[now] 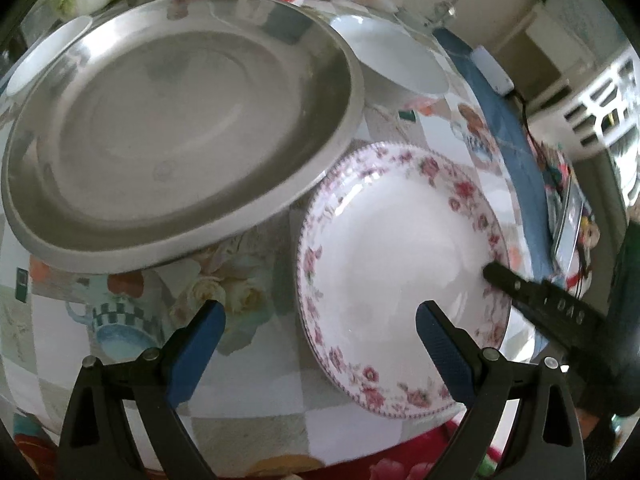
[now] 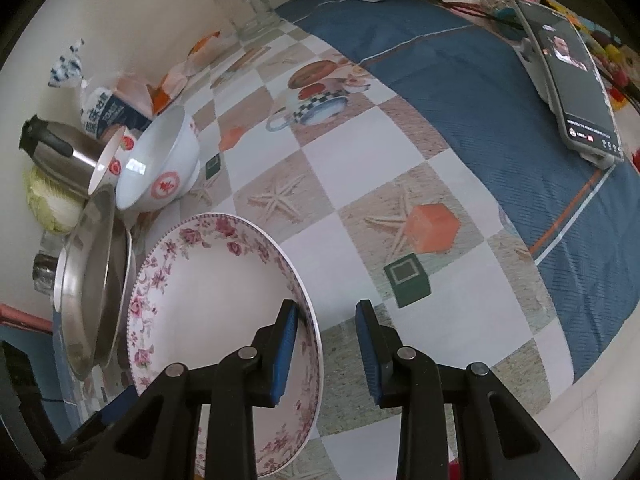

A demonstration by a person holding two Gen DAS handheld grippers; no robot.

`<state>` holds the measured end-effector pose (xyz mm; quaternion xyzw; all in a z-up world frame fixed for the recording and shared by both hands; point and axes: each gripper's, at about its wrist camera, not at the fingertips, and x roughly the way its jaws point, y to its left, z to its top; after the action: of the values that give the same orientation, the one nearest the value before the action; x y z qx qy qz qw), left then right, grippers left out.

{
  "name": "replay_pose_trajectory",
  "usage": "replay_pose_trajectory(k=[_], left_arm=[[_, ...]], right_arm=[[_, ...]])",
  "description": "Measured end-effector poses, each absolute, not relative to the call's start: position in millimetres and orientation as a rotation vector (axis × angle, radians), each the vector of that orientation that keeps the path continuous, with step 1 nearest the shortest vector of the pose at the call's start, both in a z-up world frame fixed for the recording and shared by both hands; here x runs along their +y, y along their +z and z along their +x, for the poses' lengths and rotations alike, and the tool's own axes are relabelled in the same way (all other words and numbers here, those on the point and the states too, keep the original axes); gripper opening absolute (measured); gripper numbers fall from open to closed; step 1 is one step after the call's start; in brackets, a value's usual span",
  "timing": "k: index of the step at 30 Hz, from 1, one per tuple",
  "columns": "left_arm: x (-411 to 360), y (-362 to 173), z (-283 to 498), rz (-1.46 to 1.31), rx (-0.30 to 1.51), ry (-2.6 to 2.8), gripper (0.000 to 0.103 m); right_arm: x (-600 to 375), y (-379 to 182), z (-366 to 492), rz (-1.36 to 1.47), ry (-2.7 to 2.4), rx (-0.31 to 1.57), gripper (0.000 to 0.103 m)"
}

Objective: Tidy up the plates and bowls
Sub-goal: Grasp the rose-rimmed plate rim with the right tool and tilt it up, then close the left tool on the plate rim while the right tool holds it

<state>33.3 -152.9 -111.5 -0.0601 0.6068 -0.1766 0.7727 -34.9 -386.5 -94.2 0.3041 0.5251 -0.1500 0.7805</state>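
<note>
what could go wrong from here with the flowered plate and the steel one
1. The right gripper is open and straddles the floral plate rim; closing on thin, glossy ceramic could let it slip or tip.
2. The steel plate overlaps the floral plate's edge, so lifting either may knock the other.
3. White bowls crowd close behind, leaving little room to swing.

A patterned tablecloth [image 2: 360, 168] carries a floral plate [image 2: 208, 280], steel plate [image 1: 180, 120], white bowls [image 2: 160, 160] and a phone [image 2: 572, 76]
</note>
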Motion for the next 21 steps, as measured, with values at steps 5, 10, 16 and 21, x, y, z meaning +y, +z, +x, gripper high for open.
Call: replay_pose_trajectory(k=[5, 10, 16, 21], left_arm=[[-149.7, -120.6, 39.3, -0.137, 1.309, -0.349, 0.096], [-157.3, -121.1, 41.9, -0.130, 1.288, -0.358, 0.096], [-170.2, -122.9, 41.0, -0.051, 1.279, -0.369, 0.096], [-172.4, -123.7, 41.6, -0.033, 1.287, -0.358, 0.096]], right_arm=[[-393.4, -94.0, -39.4, 0.693, -0.308, 1.119, 0.031], [-401.4, -96.7, -43.5, 0.756, -0.271, 1.090, 0.031], [-399.9, -99.6, -40.3, 0.796, -0.226, 1.084, 0.030], [-397.8, -103.0, -37.4, 0.810, -0.205, 1.097, 0.018]])
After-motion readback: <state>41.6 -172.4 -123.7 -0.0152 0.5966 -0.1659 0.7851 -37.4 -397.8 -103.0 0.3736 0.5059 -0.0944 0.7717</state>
